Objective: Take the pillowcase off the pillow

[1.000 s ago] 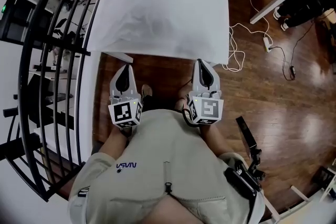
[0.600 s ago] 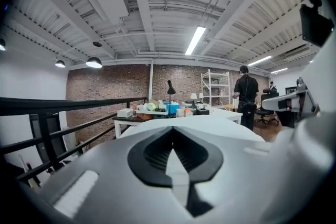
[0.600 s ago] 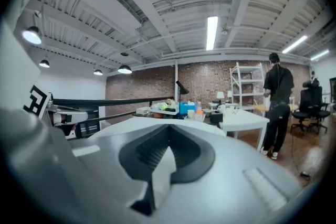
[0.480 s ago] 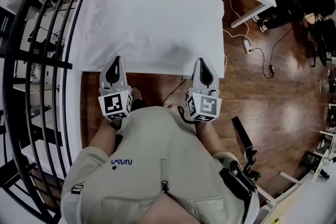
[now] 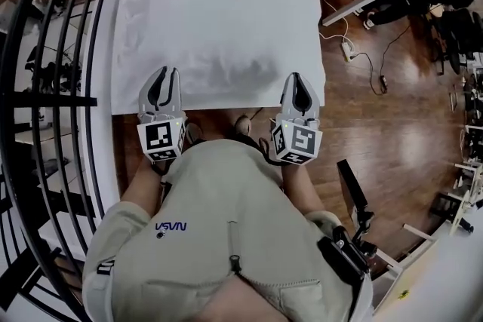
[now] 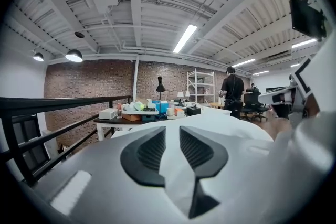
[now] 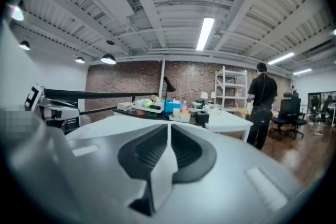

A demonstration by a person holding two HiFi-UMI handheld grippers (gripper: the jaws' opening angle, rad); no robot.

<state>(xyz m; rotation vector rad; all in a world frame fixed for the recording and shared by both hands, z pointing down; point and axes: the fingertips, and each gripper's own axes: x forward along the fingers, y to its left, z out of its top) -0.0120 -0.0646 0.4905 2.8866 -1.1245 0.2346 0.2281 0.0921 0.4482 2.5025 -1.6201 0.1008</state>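
The pillowcase [image 5: 219,34], with the pillow still filling it, lies flat just ahead of both grippers. I judge this the approach, with nothing gripped yet. My left gripper [image 5: 164,76] has fingers narrowly apart, just opening, nothing between them. My right gripper [image 5: 299,81] has fingers together, empty. Next I need the case's open hem pinched.

head camera looks steeply down on the white fabric pillow [image 5: 219,34]; left claw [image 5: 164,73] and right claw [image 5: 297,78] cameras, low at its edge, share a red brick wall [image 6: 89,86].
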